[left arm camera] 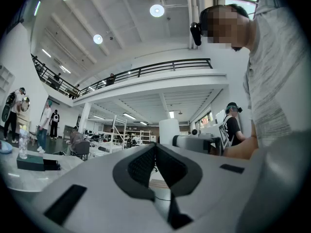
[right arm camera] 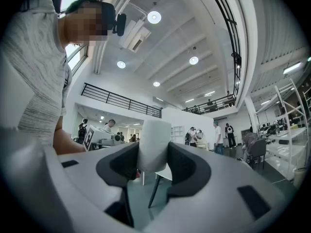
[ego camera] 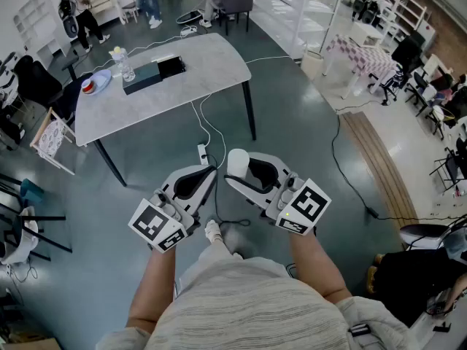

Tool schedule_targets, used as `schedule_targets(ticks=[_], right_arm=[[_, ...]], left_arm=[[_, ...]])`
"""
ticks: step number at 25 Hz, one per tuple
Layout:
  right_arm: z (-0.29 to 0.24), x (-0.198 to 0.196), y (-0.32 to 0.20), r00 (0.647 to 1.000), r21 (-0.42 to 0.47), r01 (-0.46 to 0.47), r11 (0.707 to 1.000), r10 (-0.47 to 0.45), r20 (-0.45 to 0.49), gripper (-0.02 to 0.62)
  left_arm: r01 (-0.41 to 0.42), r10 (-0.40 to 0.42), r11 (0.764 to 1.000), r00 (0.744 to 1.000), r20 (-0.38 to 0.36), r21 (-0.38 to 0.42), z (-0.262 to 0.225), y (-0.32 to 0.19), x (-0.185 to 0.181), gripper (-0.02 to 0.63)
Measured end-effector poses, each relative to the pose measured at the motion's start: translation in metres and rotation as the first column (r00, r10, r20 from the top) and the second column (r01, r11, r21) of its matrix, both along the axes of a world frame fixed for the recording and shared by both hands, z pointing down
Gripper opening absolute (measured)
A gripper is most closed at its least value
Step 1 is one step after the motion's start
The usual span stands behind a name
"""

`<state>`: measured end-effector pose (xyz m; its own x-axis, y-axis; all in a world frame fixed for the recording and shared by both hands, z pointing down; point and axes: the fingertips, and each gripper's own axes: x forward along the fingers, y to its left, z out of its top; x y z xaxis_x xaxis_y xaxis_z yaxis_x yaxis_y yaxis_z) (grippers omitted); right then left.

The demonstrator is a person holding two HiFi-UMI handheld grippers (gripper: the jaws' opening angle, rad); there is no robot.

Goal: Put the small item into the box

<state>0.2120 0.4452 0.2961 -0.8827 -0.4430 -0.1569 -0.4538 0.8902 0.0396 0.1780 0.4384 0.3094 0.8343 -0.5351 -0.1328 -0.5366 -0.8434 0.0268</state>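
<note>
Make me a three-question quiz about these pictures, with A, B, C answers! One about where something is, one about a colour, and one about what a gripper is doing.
1. Where is the box? A on the floor; B on the table; C on a chair.
2. What colour is the item in the right gripper? A red; B green; C white.
3. How are the left gripper's fingers? A shut together, nothing between; B wide open; C squeezing the box.
Answers: 1 B, the head view shows it lying on the tabletop. 2 C, both views show it white. 3 A, its own view shows them touching.
</note>
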Motion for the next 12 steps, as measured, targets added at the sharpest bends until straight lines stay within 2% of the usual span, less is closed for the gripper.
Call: schedule_targets(ticks=[12], right_arm=[[0.0023, 0.0043, -0.0055, 1.0, 0.002, -0.006, 1.0, 0.006, 0.004, 0.198]], left_arm=[[-0.006, 0.006, 1.0, 1.0, 0.019, -0.002, 0.0064, -0.0048, 0.0041, 0.02]])
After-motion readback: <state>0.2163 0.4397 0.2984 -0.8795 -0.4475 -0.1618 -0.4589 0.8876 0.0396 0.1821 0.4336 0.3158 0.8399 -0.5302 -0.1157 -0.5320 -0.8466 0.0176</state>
